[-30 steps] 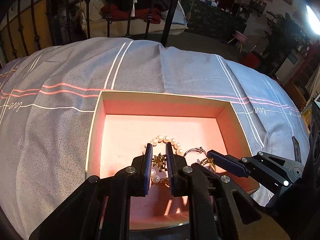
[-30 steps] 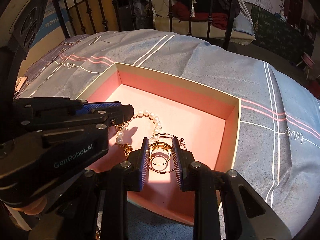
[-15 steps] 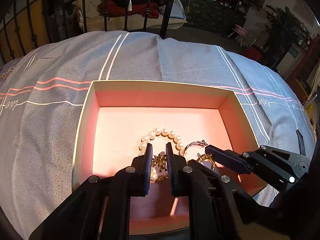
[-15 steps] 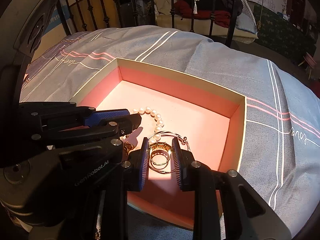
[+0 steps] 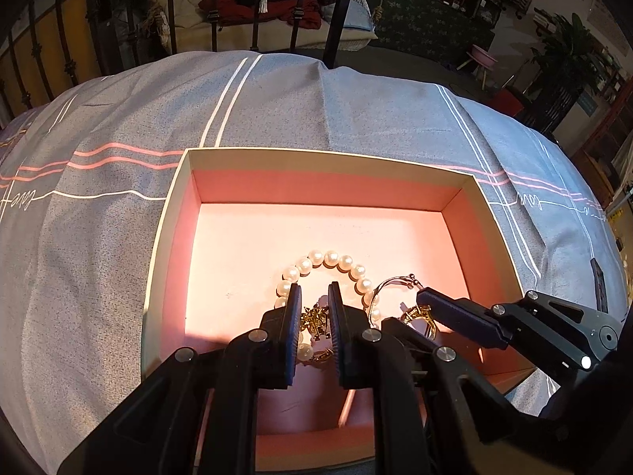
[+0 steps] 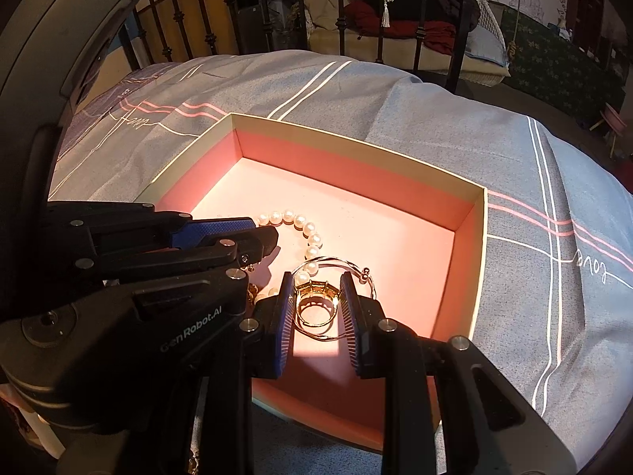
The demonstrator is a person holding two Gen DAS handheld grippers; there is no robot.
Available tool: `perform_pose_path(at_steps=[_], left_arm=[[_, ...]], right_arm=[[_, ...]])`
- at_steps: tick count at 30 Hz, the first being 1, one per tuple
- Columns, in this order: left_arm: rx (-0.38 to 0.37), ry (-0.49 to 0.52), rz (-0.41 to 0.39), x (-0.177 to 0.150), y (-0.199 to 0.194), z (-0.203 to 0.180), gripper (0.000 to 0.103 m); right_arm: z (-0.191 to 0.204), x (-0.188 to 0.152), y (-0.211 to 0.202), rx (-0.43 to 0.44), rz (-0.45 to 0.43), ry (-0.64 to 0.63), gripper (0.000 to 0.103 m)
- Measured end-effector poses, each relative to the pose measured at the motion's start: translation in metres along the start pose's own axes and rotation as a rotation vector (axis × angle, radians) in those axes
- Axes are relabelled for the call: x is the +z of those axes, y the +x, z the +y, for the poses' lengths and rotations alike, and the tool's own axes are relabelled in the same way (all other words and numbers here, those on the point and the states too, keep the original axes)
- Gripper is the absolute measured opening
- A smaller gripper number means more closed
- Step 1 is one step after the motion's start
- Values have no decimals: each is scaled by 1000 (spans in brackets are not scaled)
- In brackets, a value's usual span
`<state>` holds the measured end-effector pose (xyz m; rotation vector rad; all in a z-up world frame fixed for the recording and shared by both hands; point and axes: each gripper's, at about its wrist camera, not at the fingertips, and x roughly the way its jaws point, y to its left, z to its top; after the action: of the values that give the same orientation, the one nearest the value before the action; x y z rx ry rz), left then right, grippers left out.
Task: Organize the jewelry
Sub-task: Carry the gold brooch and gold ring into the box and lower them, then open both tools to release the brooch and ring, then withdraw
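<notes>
- Your box sits open on the grey bedspread; its inside is pink, its rim cream, and all the jewelry lies inside it, toward the near side.
- The pearls form an arc on the box floor, partly hidden behind your left gripper in the left wrist view.
- Your left gripper is over the box with a narrow gap between its jaws. A gold chain shows in that gap, at the near end of the pearls. Whether the pads touch it, I cannot tell.
- In the right wrist view, your left gripper comes in from the left, its tips just beside the pearls.
- Your right gripper is also in the box, jaws partly open, one on either side of a gold ring. The ring stands between the pads; the left pad looks to be touching it, the right one close. A firm grip is not confirmed.
- A thin wire bangle with a ball end lies around the ring, passing under or behind both of your right fingers.
- In the left wrist view, your right gripper enters from the right, covering most of the ring; the bangle arches just beside the pearls.
- A black iron bed rail stands beyond the bedspread.
</notes>
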<state>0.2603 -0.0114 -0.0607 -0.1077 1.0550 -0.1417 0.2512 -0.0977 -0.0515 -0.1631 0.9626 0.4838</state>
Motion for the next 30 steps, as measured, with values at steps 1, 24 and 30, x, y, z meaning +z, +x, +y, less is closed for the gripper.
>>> perform_pose_path(at_steps=[1, 24, 30], left_arm=[[2, -1, 5, 1, 1, 0, 14], [-25, 29, -210, -66, -104, 21, 57], [54, 20, -197, -129, -106, 40, 59]], right_arm=[[0, 1, 0, -1, 2, 0, 25], [-15, -68, -104, -16, -308, 168, 63], [-4, -131, -107, 40, -253, 182, 53]])
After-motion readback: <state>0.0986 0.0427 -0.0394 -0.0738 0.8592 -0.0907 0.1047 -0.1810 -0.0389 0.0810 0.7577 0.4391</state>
